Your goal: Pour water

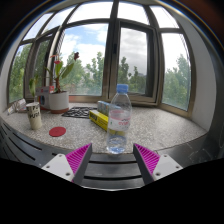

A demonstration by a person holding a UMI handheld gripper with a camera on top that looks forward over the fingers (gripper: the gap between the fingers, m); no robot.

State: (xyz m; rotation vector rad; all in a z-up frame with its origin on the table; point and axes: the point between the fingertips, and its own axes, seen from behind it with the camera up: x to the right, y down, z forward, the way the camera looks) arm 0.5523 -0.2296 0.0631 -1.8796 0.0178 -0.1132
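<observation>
The gripper (113,160) is held wide, its magenta pads (78,157) well apart, and a clear plastic water bottle (118,120) with a blue cap is seen standing upright on the speckled stone sill (160,128) just ahead of the gap, untouched by either finger. Beyond the left finger a red lid (57,131), a small can (35,115) and a potted flower (58,90) are seen. Behind the bottle a yellow item (99,119) is partly hidden and cannot be identified.
</observation>
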